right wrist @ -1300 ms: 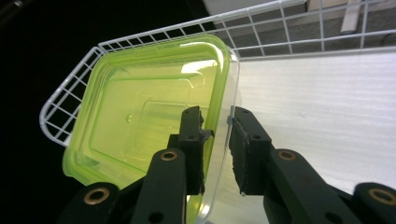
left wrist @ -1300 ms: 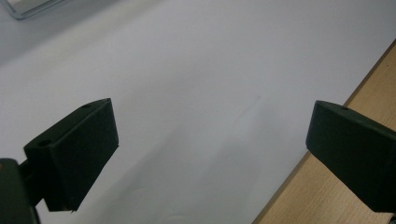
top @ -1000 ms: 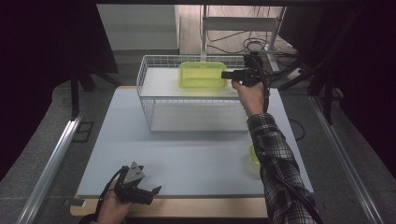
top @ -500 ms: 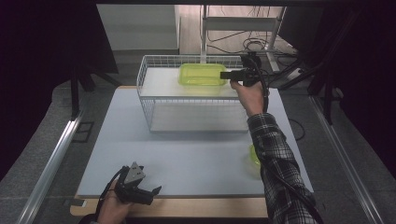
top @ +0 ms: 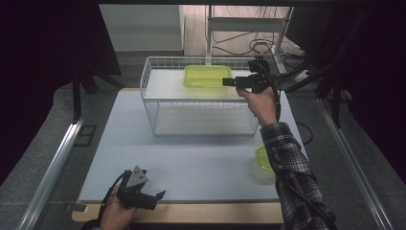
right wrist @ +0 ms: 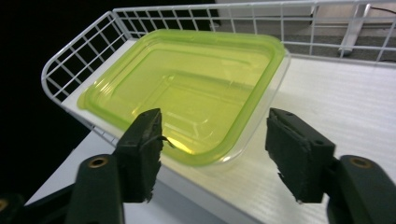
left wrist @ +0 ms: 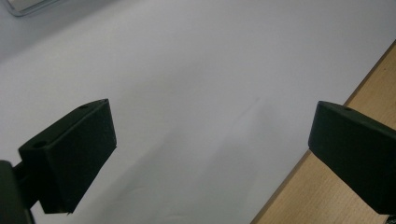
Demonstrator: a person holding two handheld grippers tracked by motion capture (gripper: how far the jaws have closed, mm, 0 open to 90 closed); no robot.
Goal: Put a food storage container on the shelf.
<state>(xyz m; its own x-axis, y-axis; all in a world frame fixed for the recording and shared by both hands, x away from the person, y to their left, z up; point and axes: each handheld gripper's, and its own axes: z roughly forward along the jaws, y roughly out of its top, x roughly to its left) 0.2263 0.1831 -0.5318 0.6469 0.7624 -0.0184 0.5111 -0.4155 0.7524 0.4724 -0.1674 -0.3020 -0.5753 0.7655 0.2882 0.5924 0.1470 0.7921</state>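
Observation:
A clear container with a lime-green lid (top: 208, 76) (right wrist: 187, 88) lies flat on the top tier of a white wire rack (top: 149, 91) (right wrist: 70, 60). My right gripper (top: 227, 82) (right wrist: 212, 128) points at its right-hand rim. The jaws have just been opening and now stand apart, with the container's near edge just ahead of the gap and neither pad on it. At the table's front left corner my left gripper (top: 157, 196) (left wrist: 210, 135) is open over the white mat, with nothing between its jaws.
A second green-lidded container (top: 262, 162) sits on the white mat (top: 191, 163) at the front right, partly behind the plaid sleeve (top: 292, 172). The rack's lower tier (top: 201, 120) is bare. The mat ends at a wooden table edge (left wrist: 336, 196) (top: 215, 213).
The right gripper's jaws have spread apart off the container's rim, and the container stays on the top tier. The left gripper has not moved.

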